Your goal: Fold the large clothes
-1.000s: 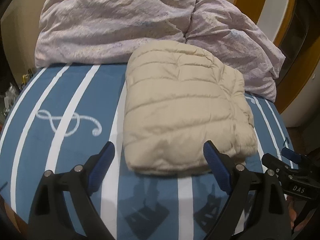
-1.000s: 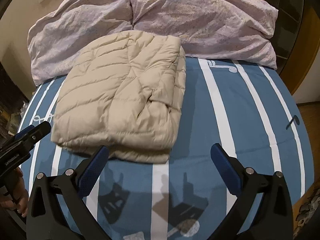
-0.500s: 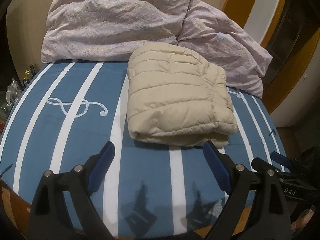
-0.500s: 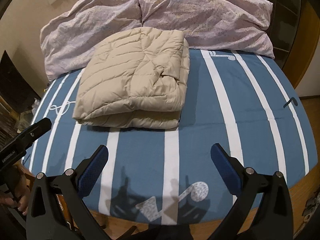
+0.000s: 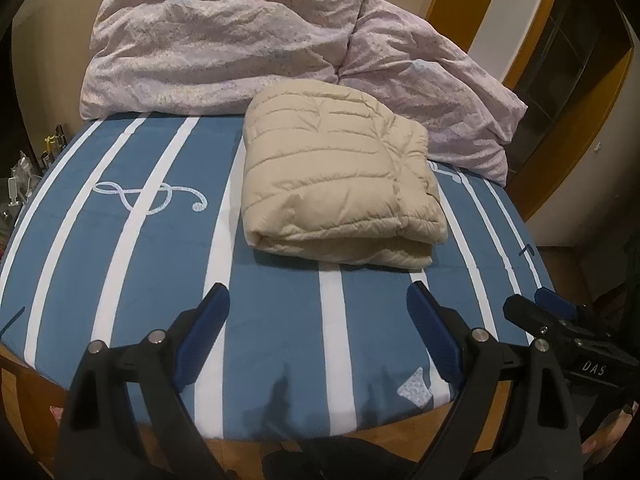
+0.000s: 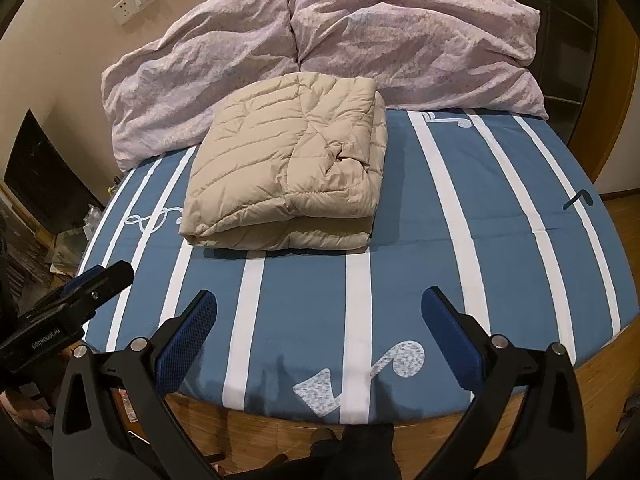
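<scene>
Jacket (image 5: 340, 184) sits folded on the bed (image 5: 160, 264), touching the duvet (image 5: 224, 40). Left gripper (image 5: 318, 328) and right gripper (image 6: 320, 330) both gape wide, holding nothing.

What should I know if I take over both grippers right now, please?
Left gripper: open, holding nothing, above the bed's near edge.
Right gripper: open, holding nothing, likewise clear of the bed.
Beige puffer jacket: folded into a compact bundle on the striped blue sheet, its far edge against the pink duvet.
Done: the fold looks complete.
Left: probably nothing; no other garment is visible.
</scene>
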Tool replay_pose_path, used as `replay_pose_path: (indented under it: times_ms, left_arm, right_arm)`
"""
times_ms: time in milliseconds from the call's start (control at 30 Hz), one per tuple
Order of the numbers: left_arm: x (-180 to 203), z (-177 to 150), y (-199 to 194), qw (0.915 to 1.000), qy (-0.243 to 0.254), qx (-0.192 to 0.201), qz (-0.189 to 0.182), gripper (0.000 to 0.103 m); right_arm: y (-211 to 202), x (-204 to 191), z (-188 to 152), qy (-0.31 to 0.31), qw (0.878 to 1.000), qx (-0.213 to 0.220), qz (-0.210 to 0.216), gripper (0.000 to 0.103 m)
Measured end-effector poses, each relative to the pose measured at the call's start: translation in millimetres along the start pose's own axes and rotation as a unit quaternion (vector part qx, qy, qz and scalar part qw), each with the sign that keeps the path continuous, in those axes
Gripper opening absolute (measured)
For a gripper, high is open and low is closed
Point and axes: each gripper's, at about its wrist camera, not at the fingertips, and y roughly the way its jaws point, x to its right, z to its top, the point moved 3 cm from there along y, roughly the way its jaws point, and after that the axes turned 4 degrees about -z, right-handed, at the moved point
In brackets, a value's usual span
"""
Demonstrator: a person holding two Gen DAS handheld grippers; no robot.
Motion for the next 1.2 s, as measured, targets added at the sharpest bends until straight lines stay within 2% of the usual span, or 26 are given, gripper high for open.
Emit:
replay_pose_path:
  times_ms: [500, 1200]
  left_arm:
    - [6.8, -12.1, -7.9, 0.9999, 0.002, -0.004, -0.013, 0.09]
    - [10.0, -15.5, -10.4, 0.9999, 0.002, -0.002, -0.012, 0.09]
  right_arm:
    - [-7.2, -4.2, -7.5, -0.006, 1.0, -0.006, 0.017, 0.102]
    - [-4.2, -7.5, -10.0, 0.004, 1.0, -0.011, 0.024, 0.102]
